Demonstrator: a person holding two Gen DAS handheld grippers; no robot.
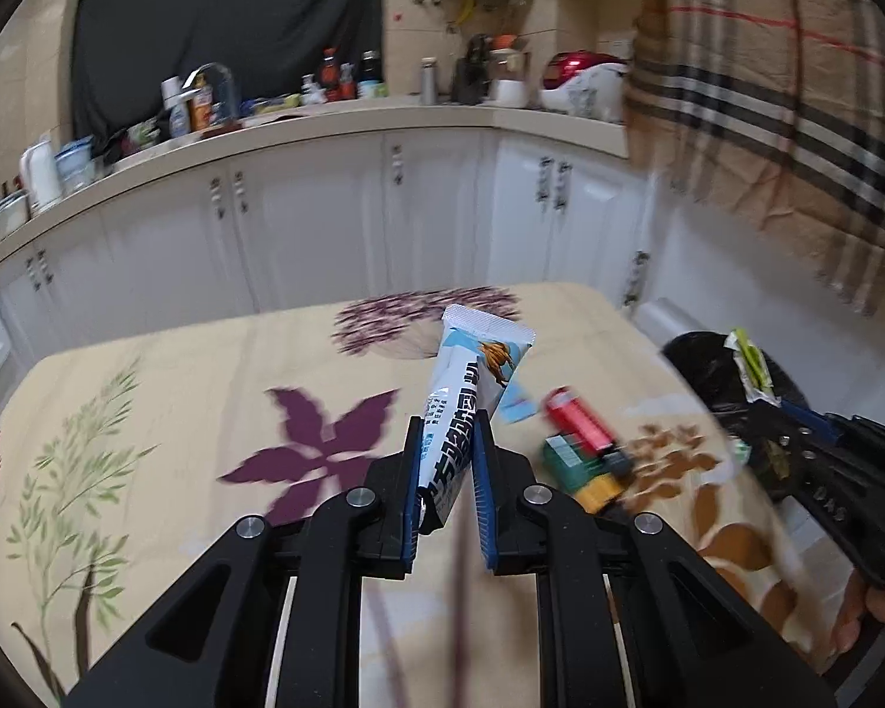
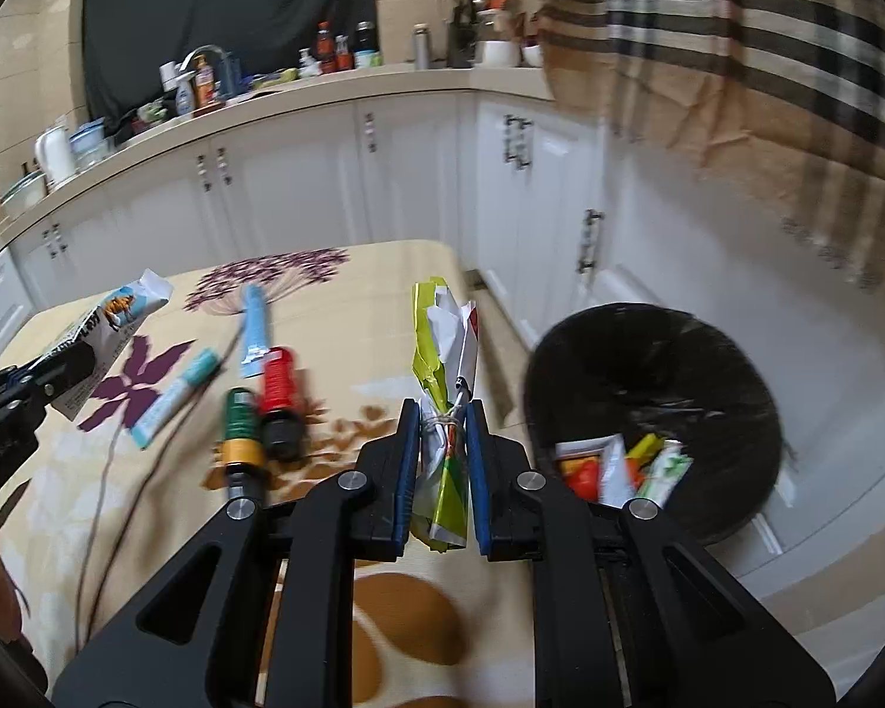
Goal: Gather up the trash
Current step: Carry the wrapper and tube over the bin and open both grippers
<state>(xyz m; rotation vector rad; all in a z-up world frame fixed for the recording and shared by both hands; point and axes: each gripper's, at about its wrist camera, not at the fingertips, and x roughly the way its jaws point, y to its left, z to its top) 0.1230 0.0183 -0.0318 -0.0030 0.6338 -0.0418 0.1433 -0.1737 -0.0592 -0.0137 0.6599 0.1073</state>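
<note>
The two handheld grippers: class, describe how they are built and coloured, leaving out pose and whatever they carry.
The left gripper and the right gripper look alike: matte black angular linkage arms with triangular cut-outs, joined by round silver pivot pins. Each has two flat black fingers lined with ribbed blue pads. No cables show on them. No sleeve can be made out.

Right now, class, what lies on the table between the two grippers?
In the right wrist view, a red cylinder, a green-and-yellow one and two pale blue wrappers.

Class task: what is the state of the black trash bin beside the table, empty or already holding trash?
Already holding trash. The right wrist view looks into the black bin, where several wrappers, red, white, yellow and green, lie at the bottom.
</note>
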